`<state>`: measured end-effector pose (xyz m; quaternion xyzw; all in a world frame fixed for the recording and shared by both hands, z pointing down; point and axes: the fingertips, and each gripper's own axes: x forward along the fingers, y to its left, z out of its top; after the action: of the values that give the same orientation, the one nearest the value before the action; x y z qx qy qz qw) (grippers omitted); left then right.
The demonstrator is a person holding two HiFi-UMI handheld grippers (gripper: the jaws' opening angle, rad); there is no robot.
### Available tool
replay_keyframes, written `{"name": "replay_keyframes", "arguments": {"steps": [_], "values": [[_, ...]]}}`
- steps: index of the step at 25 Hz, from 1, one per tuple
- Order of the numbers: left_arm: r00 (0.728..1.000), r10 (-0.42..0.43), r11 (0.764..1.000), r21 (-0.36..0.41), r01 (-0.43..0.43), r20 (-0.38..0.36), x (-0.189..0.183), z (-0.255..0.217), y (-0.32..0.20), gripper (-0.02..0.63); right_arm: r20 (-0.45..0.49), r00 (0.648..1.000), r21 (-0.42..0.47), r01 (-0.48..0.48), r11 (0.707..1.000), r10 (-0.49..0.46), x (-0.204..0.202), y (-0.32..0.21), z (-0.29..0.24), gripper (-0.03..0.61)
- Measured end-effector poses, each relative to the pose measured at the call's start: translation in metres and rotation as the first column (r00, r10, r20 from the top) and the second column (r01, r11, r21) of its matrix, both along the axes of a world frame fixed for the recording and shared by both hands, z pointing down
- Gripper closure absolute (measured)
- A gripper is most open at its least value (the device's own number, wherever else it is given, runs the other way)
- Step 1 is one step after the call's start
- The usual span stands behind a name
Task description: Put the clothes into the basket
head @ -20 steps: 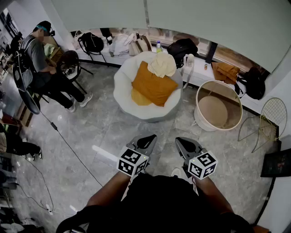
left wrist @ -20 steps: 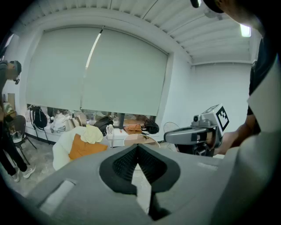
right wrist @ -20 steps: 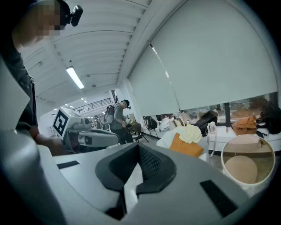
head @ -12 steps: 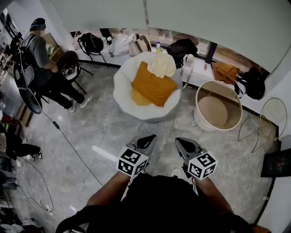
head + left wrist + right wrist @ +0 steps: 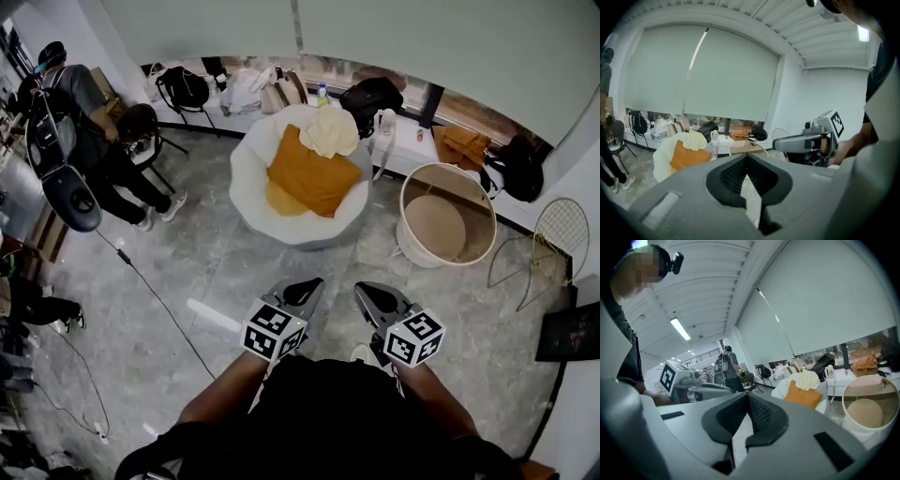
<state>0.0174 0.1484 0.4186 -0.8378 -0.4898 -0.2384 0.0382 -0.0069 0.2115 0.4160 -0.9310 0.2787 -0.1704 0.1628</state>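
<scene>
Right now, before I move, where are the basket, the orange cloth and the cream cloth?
basket (image 5: 436, 228): head view, on its bare bottom inside.
orange cloth (image 5: 312, 175): head view, on the middle of the fabric.
cream cloth (image 5: 328, 131): head view, on the middle of the bundle.
</scene>
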Motion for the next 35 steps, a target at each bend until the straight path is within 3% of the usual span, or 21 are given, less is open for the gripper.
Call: {"name": "replay_keyframes", "arguments": {"steps": [12, 20, 30, 35], "values": [[1.0, -0.019, 1.0, 0.0, 0.019, -0.011, -0.012, 0.001, 0.026, 0.62, -0.012, 0.999, -0.034, 0.036, 0.999, -0.036, -0.016, 0.027, 0.002, 0.565], [0.999, -0.046, 0.999, -0.009, 0.046, -0.005, -0.035, 0.007, 0.076, 0.62, -0.009, 0.999, -0.051, 0.047, 0.998, -0.047, -0.037, 0.081, 0.008, 0.565], [0.998, -0.069, 0.997, 0.03, 0.068, 0.017, -0.064, 0.019, 0.122, 0.62, 0.003, 0.998, -0.024, 0.067, 0.997, -0.067, -0.057, 0.129, 0.02, 0.565], [0.999, -0.052, 0.998, 0.048, 0.051, 0.009, -0.058, 0.018, 0.133, 0.62, -0.005, 0.999, 0.0, 0.047, 0.999, -0.047, -0.053, 0.137, 0.02, 0.565]]}}
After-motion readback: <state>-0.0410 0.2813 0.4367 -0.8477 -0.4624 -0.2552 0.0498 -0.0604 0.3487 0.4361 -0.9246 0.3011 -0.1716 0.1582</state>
